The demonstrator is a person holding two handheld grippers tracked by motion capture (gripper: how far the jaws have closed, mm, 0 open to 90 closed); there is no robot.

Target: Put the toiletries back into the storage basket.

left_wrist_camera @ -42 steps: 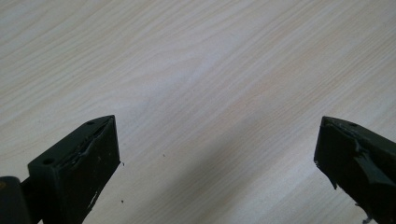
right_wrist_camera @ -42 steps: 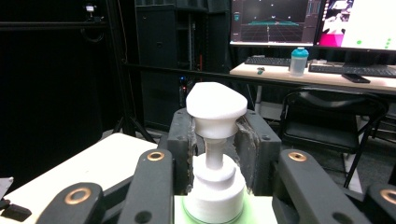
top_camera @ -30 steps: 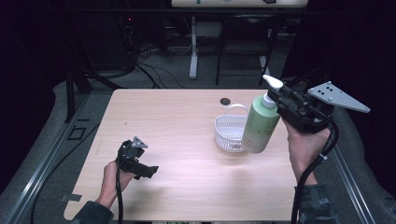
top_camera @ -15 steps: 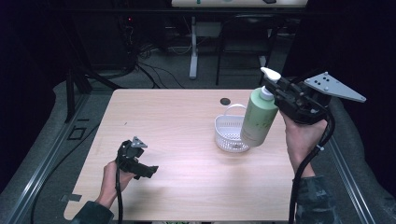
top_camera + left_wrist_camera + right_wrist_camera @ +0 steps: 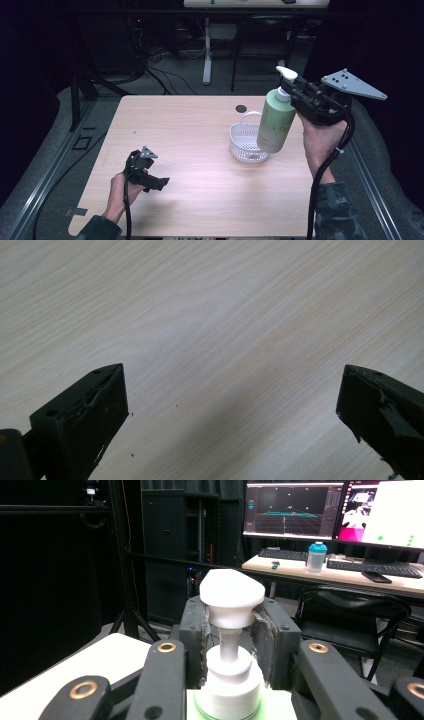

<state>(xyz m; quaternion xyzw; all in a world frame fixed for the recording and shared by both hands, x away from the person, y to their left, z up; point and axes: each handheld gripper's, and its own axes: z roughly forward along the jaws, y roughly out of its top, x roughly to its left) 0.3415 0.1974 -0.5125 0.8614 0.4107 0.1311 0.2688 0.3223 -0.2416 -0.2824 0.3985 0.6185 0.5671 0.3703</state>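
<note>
The right gripper (image 5: 298, 92) had its fingers (image 5: 192, 630) pinched on the white pump neck of the green bottle (image 5: 275, 122), gripping it just under the pump head (image 5: 231, 597). In the high view the bottle hung tilted above the worktop (image 5: 200, 130), at about 3 o'clock from the worktop's middle, its base over the right rim of the white basket (image 5: 246, 144). The basket stood on the worktop with its handle toward 12 o'clock, and a small dark disc (image 5: 241, 108) lay near it in that same direction. The left gripper (image 5: 159, 182) sat low at about 8 o'clock, well apart from the bottle, held in the person's left hand (image 5: 120, 192). Its fingers (image 5: 85, 415) were spread wide over bare wood, pinching nothing.
</note>
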